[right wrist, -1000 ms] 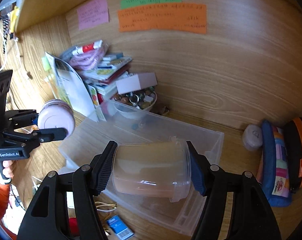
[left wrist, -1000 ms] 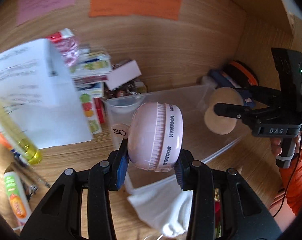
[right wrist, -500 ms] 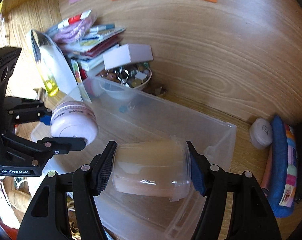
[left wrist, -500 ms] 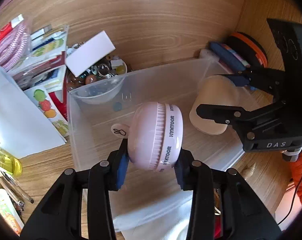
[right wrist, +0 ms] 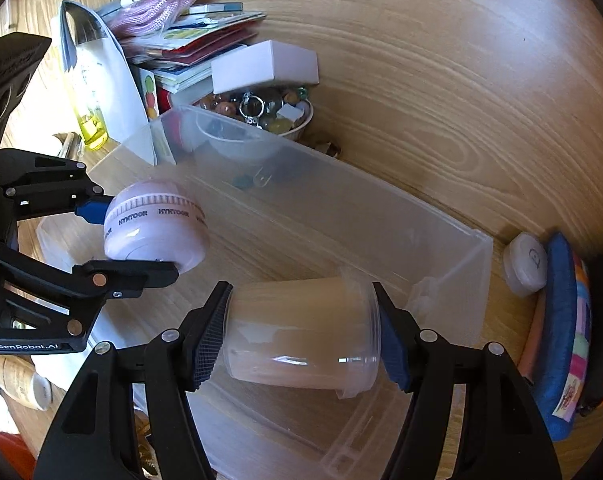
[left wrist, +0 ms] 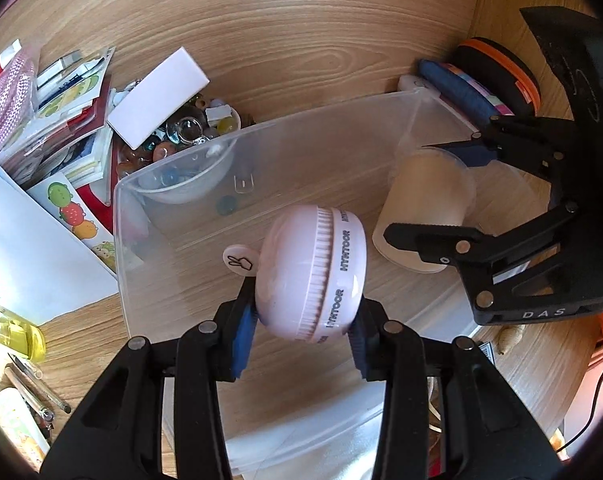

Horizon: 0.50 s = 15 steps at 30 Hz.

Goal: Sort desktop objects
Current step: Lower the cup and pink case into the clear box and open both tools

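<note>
Holding now: left gripper [left wrist: 301, 336] is clenched on the pink round case [left wrist: 313, 272]; right gripper [right wrist: 301, 344] is clenched on the frosted tub [right wrist: 305, 332].
Destination: clear bin [right wrist: 441, 236], open-topped, lying lengthwise across the wooden desk [right wrist: 421, 100].
Pink round case: gripped across its flat faces, ribbed rim standing on edge, over the left part of the bin's floor; whether it touches the floor I cannot tell.
Frosted tub: lying on its side between the pads, long axis running pad to pad, over the right part of the bin near its end wall.
Key relation: both loads sit inside the bin's outline, side by side and apart, so the drop is straight below each gripper.
Nearer hand: neither has an edge; each is over its own half.
Likely next: lower a little and release, probably one at a time.
Risk: the case may roll on its rim; the tub may roll toward the bin's wall.
Nearby clutter: bowl of beads [right wrist: 257, 112] just behind the bin's far wall, out of the drop path.
</note>
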Available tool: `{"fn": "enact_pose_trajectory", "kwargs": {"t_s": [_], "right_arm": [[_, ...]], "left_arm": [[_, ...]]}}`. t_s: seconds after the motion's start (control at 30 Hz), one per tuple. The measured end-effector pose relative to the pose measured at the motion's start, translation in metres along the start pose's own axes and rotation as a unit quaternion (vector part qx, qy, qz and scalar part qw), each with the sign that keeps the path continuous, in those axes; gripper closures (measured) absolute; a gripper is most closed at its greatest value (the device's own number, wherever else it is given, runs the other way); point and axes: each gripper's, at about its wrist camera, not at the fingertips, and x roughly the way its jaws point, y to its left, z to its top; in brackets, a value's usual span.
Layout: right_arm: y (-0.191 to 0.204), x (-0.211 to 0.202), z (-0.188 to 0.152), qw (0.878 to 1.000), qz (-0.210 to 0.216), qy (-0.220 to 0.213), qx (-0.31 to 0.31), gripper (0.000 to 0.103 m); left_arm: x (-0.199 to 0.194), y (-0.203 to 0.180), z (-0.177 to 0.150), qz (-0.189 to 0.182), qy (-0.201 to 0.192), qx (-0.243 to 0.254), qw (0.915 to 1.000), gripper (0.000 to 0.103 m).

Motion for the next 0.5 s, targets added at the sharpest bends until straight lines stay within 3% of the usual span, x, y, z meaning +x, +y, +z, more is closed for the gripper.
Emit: {"fn": "enact_pose_trajectory", "kwargs": {"t_s": [0.17,0.23,0.37,0.5], "right_arm": [[0.004,-0.005,0.002,1.0,-0.016,-0.001,-0.012,0.038],[0.009,-0.01,0.002,0.999,-0.025,-0.006,-0.025,0.035],[0.017,-0.02,-0.001,0.996,-0.071,-0.023,-0.054,0.032],[0.013,-0.036,-0.003,0.995,-0.075,-0.035,-0.051,0.032]], "left_arm": [[0.004,0.003,0.0,-0.002,0.001,-0.003,1.0,0.06],[0.004,0.004,0.0,-0.012,0.001,-0.008,0.9999,0.056],[0.002,0.007,0.001,-0.001,-0.01,-0.011,0.9999,0.039],[-0.003,0.011,0.0,0.001,-0.019,-0.014,0.9997,0.036]]}}
